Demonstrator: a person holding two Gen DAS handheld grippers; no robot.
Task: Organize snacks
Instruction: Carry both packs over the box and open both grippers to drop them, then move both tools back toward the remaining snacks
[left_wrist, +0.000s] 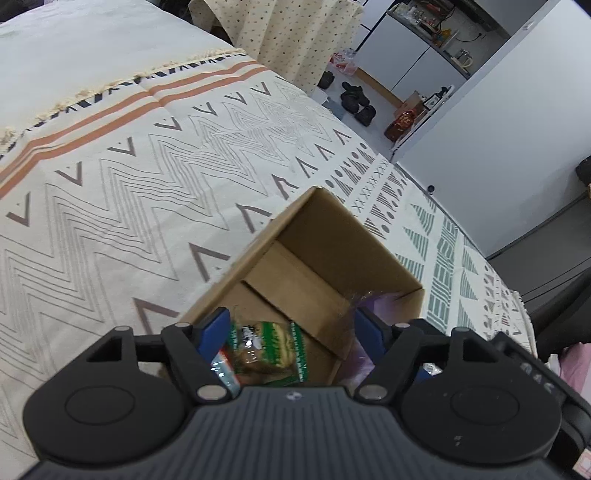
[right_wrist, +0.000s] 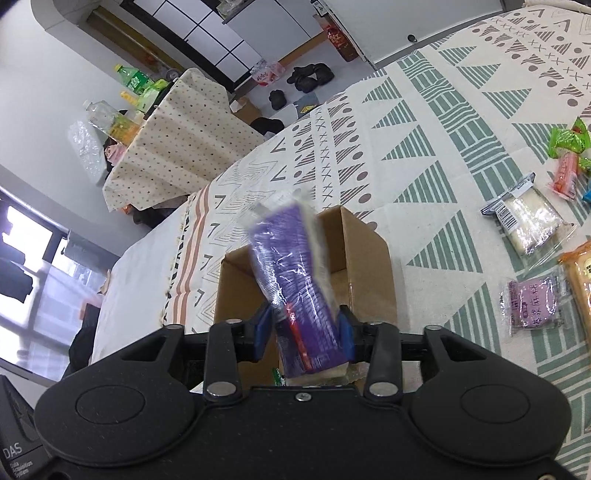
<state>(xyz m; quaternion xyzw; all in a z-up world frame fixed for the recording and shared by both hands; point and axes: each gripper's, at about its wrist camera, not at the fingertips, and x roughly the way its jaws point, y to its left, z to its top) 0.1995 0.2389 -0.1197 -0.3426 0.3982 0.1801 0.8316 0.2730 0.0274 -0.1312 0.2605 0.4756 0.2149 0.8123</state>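
The left tongs (left_wrist: 288, 332), spread wide, grip nothing; a green biscuit packet (left_wrist: 273, 350) lies loose between them in the cardboard box (left_wrist: 332, 236) on the bed (left_wrist: 110, 184). The right tongs (right_wrist: 304, 332) stand part-open around a purple packet (right_wrist: 291, 280) over the box, grip uncertain. At three o'clock lies a purple "麻糬" pouch (right_wrist: 533, 301).

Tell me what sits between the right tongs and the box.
The purple snack pack fills that gap in the right wrist view, standing between the right tongs over the open box.

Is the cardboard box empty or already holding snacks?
Not empty. The open cardboard box holds a green-wrapped snack lying near its front wall; most of the floor remains bare.
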